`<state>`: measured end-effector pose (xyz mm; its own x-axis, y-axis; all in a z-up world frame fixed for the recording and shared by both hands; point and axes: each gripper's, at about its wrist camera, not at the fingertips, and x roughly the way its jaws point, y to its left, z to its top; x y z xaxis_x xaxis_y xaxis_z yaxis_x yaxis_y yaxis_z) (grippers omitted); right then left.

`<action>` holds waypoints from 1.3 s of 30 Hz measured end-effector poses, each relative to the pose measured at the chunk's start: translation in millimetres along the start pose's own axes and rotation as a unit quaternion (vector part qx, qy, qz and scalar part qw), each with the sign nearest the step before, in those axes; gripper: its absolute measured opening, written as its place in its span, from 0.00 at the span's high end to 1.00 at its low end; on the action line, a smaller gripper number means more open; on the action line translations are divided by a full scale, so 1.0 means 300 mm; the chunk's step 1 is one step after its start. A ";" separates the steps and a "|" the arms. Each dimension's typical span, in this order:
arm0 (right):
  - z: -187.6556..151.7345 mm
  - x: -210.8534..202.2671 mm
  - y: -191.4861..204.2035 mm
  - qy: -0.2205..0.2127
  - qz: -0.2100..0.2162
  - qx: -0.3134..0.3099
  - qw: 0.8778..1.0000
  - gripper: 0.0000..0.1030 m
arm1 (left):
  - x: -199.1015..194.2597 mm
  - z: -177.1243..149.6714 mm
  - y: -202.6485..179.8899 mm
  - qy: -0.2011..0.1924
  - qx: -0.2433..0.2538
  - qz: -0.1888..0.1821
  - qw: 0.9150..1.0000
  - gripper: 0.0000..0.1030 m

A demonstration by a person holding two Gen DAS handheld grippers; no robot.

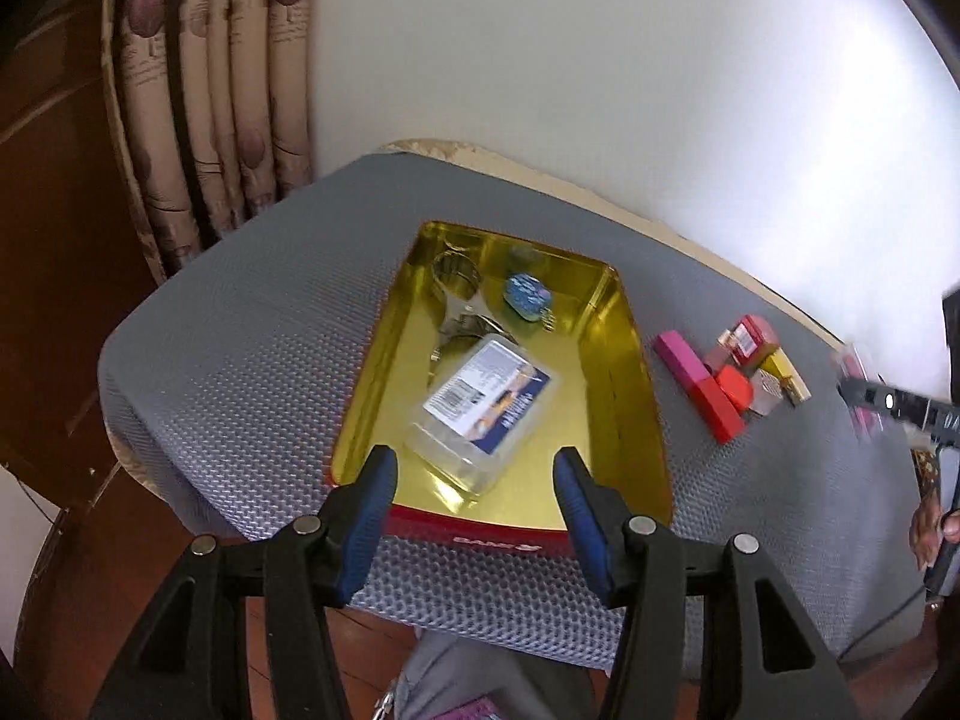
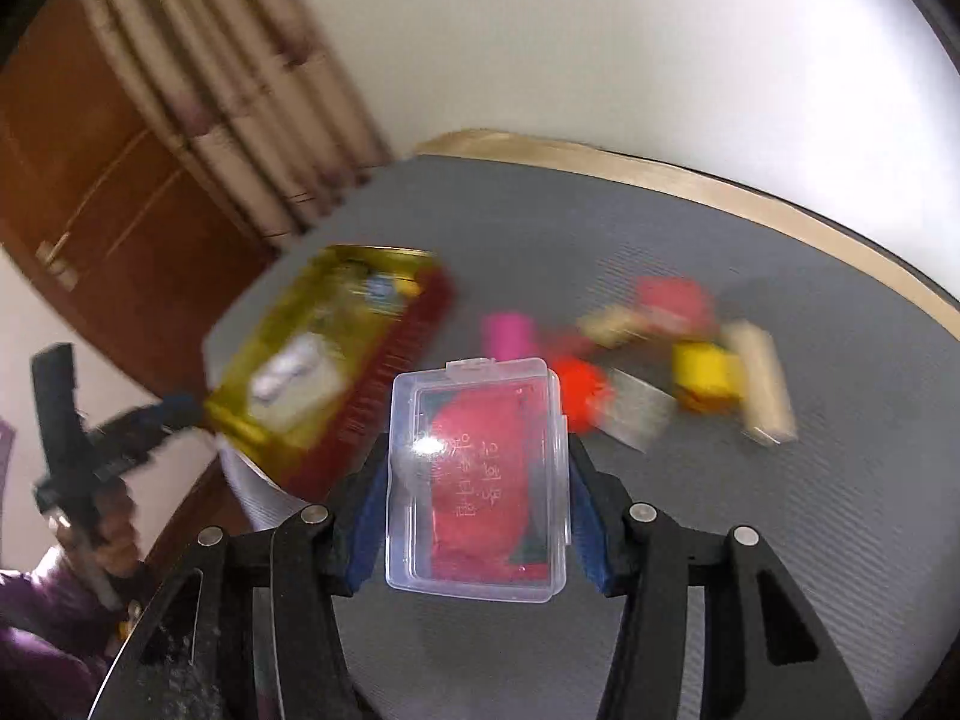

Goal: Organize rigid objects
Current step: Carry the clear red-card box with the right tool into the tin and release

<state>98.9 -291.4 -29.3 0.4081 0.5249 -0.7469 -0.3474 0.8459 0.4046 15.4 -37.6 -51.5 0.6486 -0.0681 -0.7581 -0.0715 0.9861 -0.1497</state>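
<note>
A tin (image 1: 636, 396), gold inside and red outside, stands on the grey mat. In it lie a clear labelled plastic box (image 1: 486, 402), a small blue object (image 1: 527, 295) and metal rings (image 1: 459, 282). My left gripper (image 1: 477, 483) hovers open over the tin's near end, its pads apart from the labelled box. My right gripper (image 2: 477, 480) is shut on a second clear plastic box (image 2: 477, 474) with pink contents, held above the mat. The tin (image 2: 384, 372) appears blurred to the left of it. Coloured blocks (image 1: 720, 396) lie in a heap right of the tin.
The grey mat (image 1: 240, 360) covers a small table with a beige edge (image 1: 690, 240); the wall is behind it. A curtain (image 1: 204, 120) and brown wooden panels (image 1: 54, 240) stand at the left. The person's hand (image 1: 927, 528) shows at the right edge.
</note>
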 end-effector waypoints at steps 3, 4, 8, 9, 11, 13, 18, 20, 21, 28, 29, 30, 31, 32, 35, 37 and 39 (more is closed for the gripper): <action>0.110 0.120 0.135 0.004 0.033 -0.007 0.999 0.52 | 0.001 -0.006 0.024 -0.013 -0.002 0.010 1.000 0.46; 0.145 0.174 0.183 0.010 0.040 -0.016 0.999 0.52 | 0.006 -0.007 0.033 -0.014 -0.002 0.015 1.000 0.46; 0.212 0.342 0.299 0.037 0.039 -0.030 0.998 0.52 | 0.021 -0.012 0.064 -0.021 -0.007 0.028 0.999 0.46; 0.230 0.397 0.320 0.043 0.033 -0.028 0.998 0.52 | 0.027 -0.014 0.070 -0.018 -0.008 0.026 0.999 0.46; 0.248 0.443 0.323 0.047 0.033 -0.019 0.998 0.52 | 0.047 -0.012 0.076 -0.004 -0.010 0.027 1.000 0.46; 0.265 0.484 0.319 0.051 0.021 -0.014 0.998 0.52 | 0.056 -0.012 0.082 0.002 -0.011 0.030 0.999 0.46; 0.277 0.571 0.315 0.064 -0.003 -0.012 0.998 0.51 | 0.070 -0.008 0.081 0.007 -0.003 0.037 0.999 0.46; 0.268 0.598 0.309 0.070 -0.016 -0.017 0.997 0.51 | 0.077 -0.008 0.080 0.013 -0.001 0.038 0.999 0.46; 0.267 0.609 0.303 0.073 -0.019 -0.016 0.997 0.51 | 0.081 -0.009 0.079 0.016 0.000 0.038 0.999 0.46; 0.251 0.642 0.286 0.071 -0.022 -0.006 0.997 0.50 | 0.082 -0.014 0.060 0.018 0.017 0.045 0.999 0.46; 0.253 0.641 0.285 0.069 -0.022 -0.006 0.997 0.49 | 0.082 -0.015 0.057 0.018 0.020 0.047 0.999 0.46; 0.255 0.640 0.285 0.068 -0.022 -0.004 0.997 0.46 | 0.082 -0.015 0.056 0.018 0.022 0.047 0.998 0.46; 0.258 0.632 0.284 0.064 -0.019 -0.002 0.998 0.45 | 0.082 -0.016 0.054 0.018 0.024 0.048 0.998 0.46; 0.261 0.631 0.282 0.059 -0.019 -0.001 0.998 0.44 | 0.083 -0.016 0.053 0.019 0.025 0.048 0.998 0.46; 0.256 0.558 0.282 0.021 -0.012 0.007 1.000 0.43 | 0.083 -0.018 0.047 0.019 0.030 0.049 0.998 0.46; 0.228 0.475 0.278 -0.016 -0.015 0.013 1.000 0.40 | 0.084 -0.019 0.042 0.020 0.034 0.049 0.998 0.46; 0.177 0.387 0.268 -0.053 -0.038 0.014 0.998 0.34 | 0.082 -0.022 0.034 0.019 0.040 0.049 0.998 0.46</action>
<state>163.3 -157.5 -55.5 0.5202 0.4651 -0.7163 -0.2895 0.8851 0.3645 25.8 -30.2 -75.8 0.6118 0.0254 -0.7906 -0.0714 0.9972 -0.0232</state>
